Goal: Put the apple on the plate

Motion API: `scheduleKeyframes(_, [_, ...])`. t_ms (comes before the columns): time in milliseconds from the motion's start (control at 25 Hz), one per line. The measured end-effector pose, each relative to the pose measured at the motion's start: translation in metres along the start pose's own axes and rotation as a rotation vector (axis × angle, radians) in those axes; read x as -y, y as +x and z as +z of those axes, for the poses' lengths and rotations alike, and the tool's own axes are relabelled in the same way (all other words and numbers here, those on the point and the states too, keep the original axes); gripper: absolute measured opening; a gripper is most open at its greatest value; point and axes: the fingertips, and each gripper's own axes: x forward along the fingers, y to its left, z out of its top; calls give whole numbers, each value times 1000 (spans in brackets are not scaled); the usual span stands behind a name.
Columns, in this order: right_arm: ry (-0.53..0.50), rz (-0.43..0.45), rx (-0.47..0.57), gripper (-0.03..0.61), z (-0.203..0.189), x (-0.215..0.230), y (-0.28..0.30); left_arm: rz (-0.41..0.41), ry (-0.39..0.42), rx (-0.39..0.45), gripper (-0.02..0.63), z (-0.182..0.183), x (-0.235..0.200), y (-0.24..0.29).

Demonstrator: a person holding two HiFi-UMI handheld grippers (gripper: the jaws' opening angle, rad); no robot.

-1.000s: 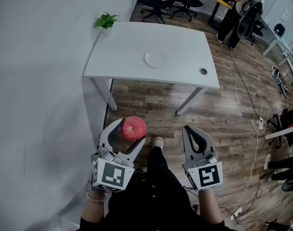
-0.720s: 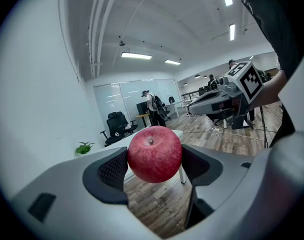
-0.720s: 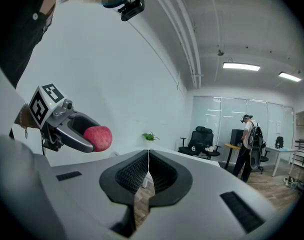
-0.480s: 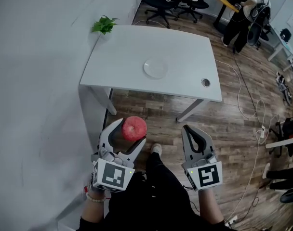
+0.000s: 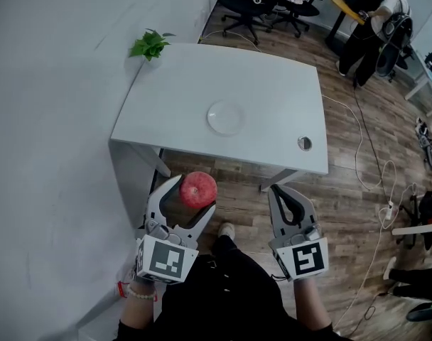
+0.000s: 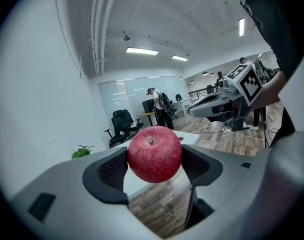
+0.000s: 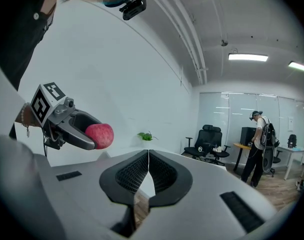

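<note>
A red apple (image 5: pixel 198 190) is clamped between the jaws of my left gripper (image 5: pixel 193 192), held in the air short of the table. The left gripper view shows the apple (image 6: pixel 155 154) filling the gap between the black pads, stem facing the camera. A white plate (image 5: pixel 226 117) lies near the middle of the white table (image 5: pixel 273 84), well ahead of both grippers. My right gripper (image 5: pixel 286 199) hangs beside the left one with its jaws pressed together and nothing between them. From the right gripper view the apple (image 7: pixel 99 136) shows at the left in the other gripper.
A small green plant (image 5: pixel 149 45) stands at the table's far left corner. A round cable hole (image 5: pixel 305 143) sits near the table's front right. A white wall runs along the left. Office chairs (image 5: pixel 262 6) and a standing person (image 5: pixel 376 30) are beyond the table; cables (image 5: pixel 372 155) cross the wooden floor at the right.
The table and plate have drawn nearer and lower in the head view as I approach. Both grippers keep their pose, the apple still held in the left one.
</note>
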Motion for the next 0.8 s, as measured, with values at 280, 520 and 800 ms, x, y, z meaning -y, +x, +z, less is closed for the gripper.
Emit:
scheduleKeyframes(280, [-1, 30, 5, 41, -6, 47, 31, 35, -24, -8, 348, 12, -14, 51])
scheduleKeyframes(520, [-8, 57, 13, 41, -5, 72, 47, 73, -63, -9, 348, 26, -24, 77])
scheduleKeyframes(800, [-6, 70, 20, 41, -5, 83, 52, 84, -67, -24, 348, 34, -26, 89])
